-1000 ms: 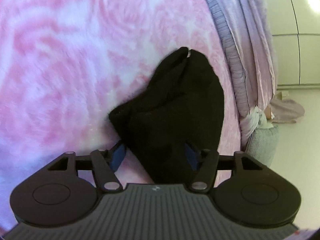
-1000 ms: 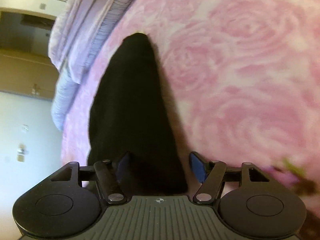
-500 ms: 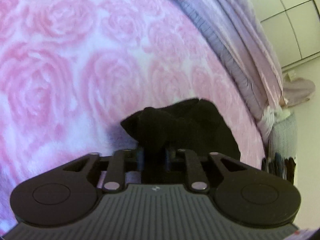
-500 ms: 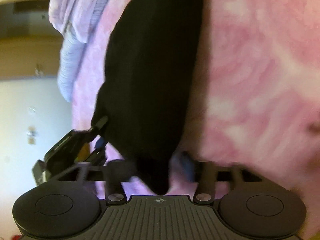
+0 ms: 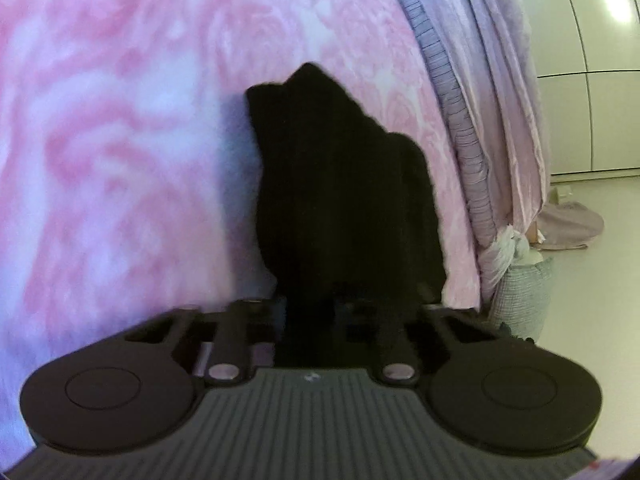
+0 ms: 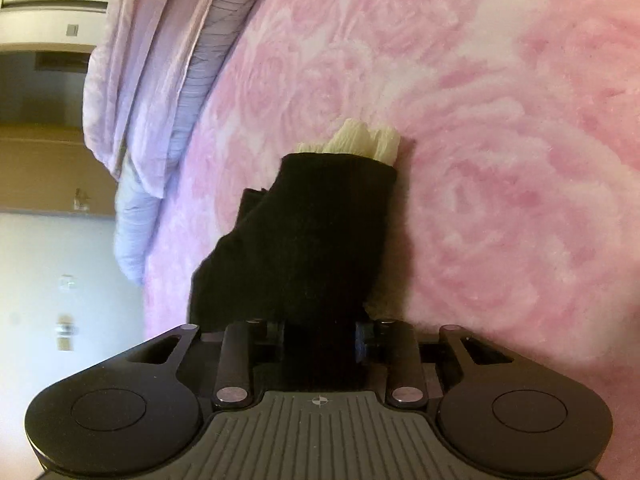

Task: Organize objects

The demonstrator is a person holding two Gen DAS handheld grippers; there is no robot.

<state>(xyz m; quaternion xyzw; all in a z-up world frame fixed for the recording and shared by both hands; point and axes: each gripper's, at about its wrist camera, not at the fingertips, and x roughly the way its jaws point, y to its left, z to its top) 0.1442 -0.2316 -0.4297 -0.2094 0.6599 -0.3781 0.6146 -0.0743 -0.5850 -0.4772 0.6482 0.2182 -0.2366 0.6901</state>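
Both claws are clamped on black socks: left claw point(image 5: 310, 312) pinches one end of a sock point(image 5: 344, 184), right claw point(image 6: 320, 336) another sock point(image 6: 308, 236), lying over cream cloth point(image 6: 360, 140) on the pink blanket point(image 6: 500, 160). Soft, light and floppy, they likely need edge grips.

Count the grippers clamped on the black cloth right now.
2: left gripper and right gripper each pinch the black cloth over the pink blanket. Whether it is one piece is unclear.

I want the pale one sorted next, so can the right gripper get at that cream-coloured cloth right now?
Probably not yet. The right gripper is shut on the black fabric sock, which covers most of the cream-coloured cloth lying on the pink rose-patterned blanket.
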